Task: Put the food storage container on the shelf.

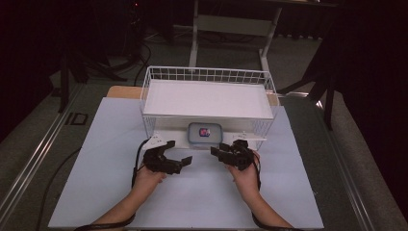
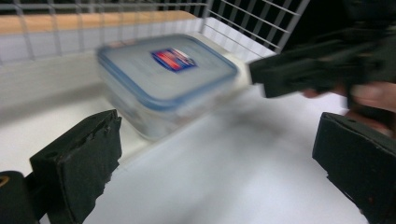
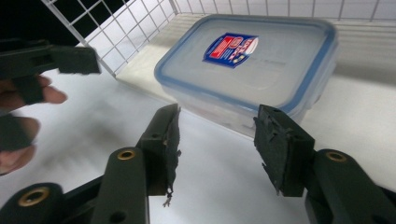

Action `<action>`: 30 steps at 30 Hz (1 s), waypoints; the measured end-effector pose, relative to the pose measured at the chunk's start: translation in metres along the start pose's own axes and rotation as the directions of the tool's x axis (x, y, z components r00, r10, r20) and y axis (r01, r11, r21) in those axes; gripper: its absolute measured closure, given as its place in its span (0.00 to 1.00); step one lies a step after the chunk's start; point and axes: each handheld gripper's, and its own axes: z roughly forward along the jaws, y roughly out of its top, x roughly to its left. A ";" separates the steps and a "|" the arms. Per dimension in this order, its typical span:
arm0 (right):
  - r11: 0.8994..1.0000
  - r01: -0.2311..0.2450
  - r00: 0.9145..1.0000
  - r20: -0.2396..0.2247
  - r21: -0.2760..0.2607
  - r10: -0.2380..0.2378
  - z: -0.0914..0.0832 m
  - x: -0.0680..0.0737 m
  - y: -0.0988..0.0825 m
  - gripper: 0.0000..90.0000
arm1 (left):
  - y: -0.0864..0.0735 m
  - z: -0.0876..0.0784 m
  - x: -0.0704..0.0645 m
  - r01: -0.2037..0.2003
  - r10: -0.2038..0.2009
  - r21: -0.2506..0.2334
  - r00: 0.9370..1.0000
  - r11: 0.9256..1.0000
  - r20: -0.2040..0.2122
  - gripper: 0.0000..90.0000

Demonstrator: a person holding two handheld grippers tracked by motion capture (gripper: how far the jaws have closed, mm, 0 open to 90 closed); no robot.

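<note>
My left gripper (image 1: pixel 174 155) sits at about seven o'clock from the clear rectangular plastic container with a blue-rimmed lid and a red and blue label (image 1: pixel 205 132), and my right gripper (image 1: pixel 222 150) sits at about five o'clock from it, both low over the pale white bench (image 1: pixel 115 144). The container rests on the bench under the white wire-mesh shelf rack (image 1: pixel 208 98), at the front opening of the rack, apart from both grippers.

In the left gripper view my left jaws are spread wide, one at the lower left and one at the lower right, with nothing between them; the container (image 2: pixel 166 81) lies ahead toward eleven o'clock, blurred, with the rack's mesh (image 2: pixel 252 23) behind it, and my right gripper (image 2: pixel 317 70) reaches in from three o'clock.

In the right gripper view my right jaws are spread too, empty, their tips just short of the container's near edge (image 3: pixel 247 65). My left gripper (image 3: pixel 46 60) and my left hand (image 3: pixel 23 121) show at nine o'clock
</note>
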 end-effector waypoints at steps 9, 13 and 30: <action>0.999 0.046 0.999 -0.001 0.027 -0.046 0.009 0.008 -0.005 1.00 | -0.008 -0.027 -0.018 -0.052 0.052 0.002 0.999 0.999 -0.005 0.03; 0.998 0.032 0.999 0.000 0.059 -0.032 0.020 0.009 -0.007 1.00 | -0.022 -0.036 -0.021 -0.057 0.057 0.005 0.998 0.998 -0.019 0.03; 0.997 0.028 0.999 0.031 0.066 -0.030 0.049 0.006 0.001 1.00 | -0.037 -0.037 -0.020 -0.076 0.076 -0.010 0.997 0.997 -0.025 0.03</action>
